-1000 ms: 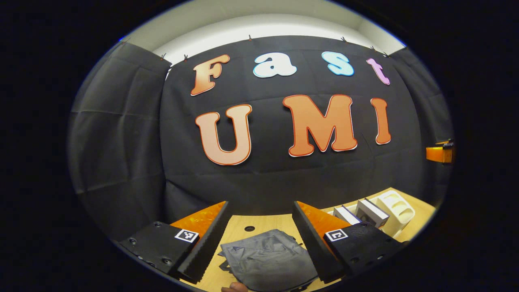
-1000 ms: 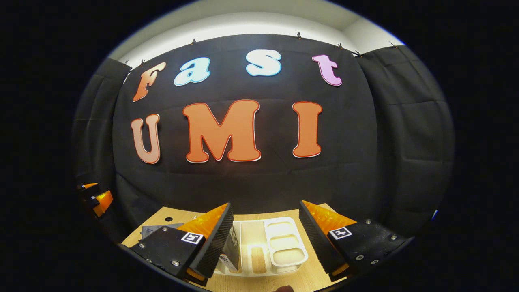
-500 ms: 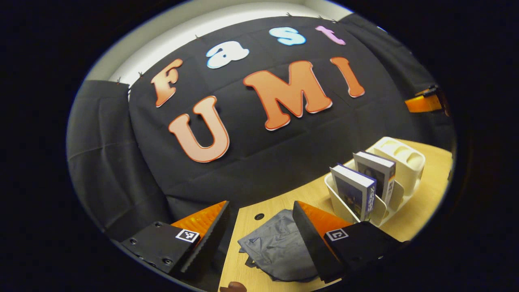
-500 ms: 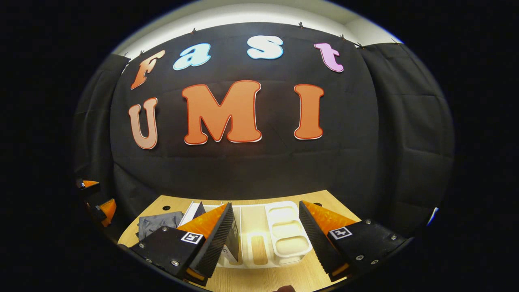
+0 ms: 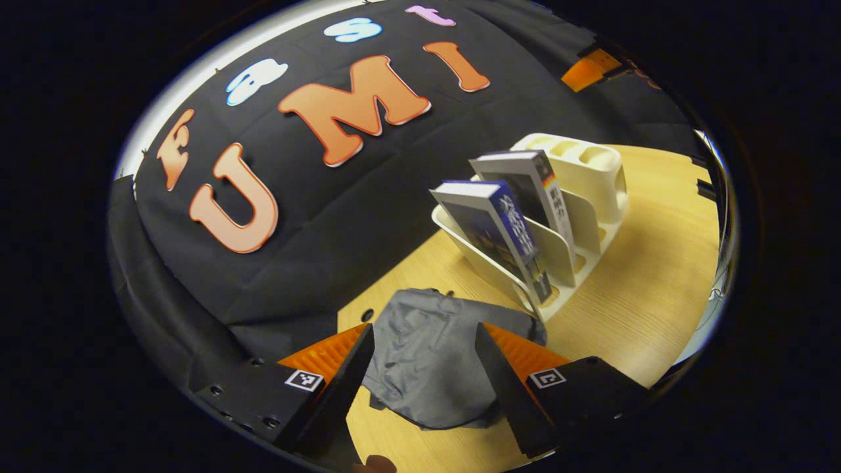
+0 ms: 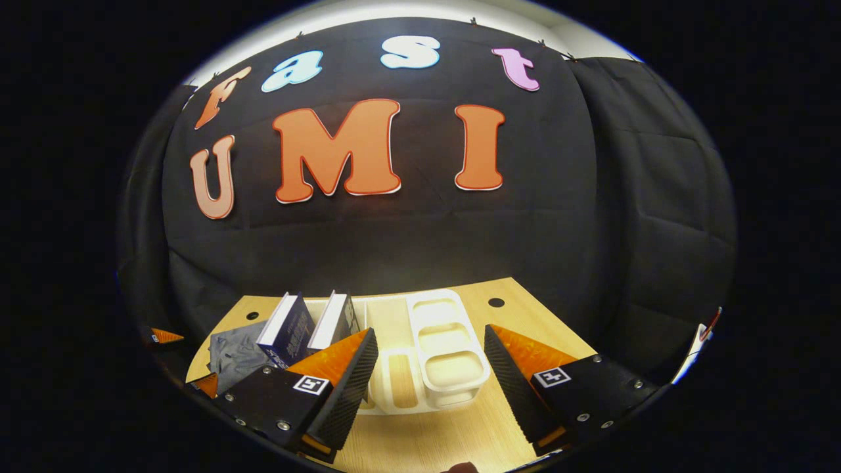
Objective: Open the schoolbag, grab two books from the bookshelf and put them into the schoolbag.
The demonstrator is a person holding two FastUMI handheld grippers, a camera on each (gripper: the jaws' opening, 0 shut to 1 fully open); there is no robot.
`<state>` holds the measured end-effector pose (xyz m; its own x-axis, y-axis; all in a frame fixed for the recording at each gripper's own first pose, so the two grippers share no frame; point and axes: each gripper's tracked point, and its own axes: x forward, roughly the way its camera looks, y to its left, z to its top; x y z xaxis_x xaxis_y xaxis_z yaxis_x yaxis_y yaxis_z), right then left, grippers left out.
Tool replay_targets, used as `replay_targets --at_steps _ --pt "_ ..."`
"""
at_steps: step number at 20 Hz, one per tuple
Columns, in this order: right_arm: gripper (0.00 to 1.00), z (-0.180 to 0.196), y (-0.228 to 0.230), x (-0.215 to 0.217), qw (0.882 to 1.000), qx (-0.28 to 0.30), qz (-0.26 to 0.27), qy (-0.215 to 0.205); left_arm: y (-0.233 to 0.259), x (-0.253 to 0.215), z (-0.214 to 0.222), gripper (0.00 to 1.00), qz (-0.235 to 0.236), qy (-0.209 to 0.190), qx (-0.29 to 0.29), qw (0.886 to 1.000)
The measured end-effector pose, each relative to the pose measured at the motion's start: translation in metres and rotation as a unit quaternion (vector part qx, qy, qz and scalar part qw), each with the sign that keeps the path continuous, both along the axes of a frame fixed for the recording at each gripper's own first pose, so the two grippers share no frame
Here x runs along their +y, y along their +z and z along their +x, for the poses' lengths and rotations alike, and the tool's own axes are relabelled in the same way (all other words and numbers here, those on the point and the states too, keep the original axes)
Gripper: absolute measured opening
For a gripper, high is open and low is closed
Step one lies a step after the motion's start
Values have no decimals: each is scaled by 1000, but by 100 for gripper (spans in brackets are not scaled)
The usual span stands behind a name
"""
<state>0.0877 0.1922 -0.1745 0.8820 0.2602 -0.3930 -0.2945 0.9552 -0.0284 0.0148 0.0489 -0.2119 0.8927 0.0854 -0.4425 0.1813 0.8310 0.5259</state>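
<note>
A grey schoolbag [image 5: 430, 358] lies flat on the wooden table [image 5: 644, 289], just beyond my open left gripper [image 5: 424, 374], whose fingers frame it with nothing between them. Right of the bag stands a cream bookshelf [image 5: 578, 197] holding two upright books [image 5: 499, 226] [image 5: 535, 187]. In the right gripper view the same bookshelf [image 6: 433, 341] sits ahead of my open right gripper [image 6: 430, 378], with the two books [image 6: 289, 328] [image 6: 335, 318] in its left slots and the schoolbag [image 6: 230, 358] further left. The left gripper [image 6: 190, 358] shows small at the left edge there.
The right gripper [image 5: 594, 66] hangs at the upper right of the left gripper view. Black cloth walls close the table's far side. Cable holes [image 6: 496, 303] dot the tabletop near the back edge. Bare wood [image 6: 460, 433] lies in front of the bookshelf.
My left gripper has tilted and dipped toward the table, so the schoolbag and bookshelf loom larger. The right gripper has pitched down a little toward the bookshelf. Both stay open.
</note>
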Motion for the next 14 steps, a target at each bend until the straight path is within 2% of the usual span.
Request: replay_targets --at_steps 9,14 --pt "97 -7 -34 -29 998 48 -25 -27 -92 -20 -3 98 65 -53 81 993" --pt "97 -6 -38 -33 997 58 -29 -31 -122 -9 3 98 92 -49 119 987"
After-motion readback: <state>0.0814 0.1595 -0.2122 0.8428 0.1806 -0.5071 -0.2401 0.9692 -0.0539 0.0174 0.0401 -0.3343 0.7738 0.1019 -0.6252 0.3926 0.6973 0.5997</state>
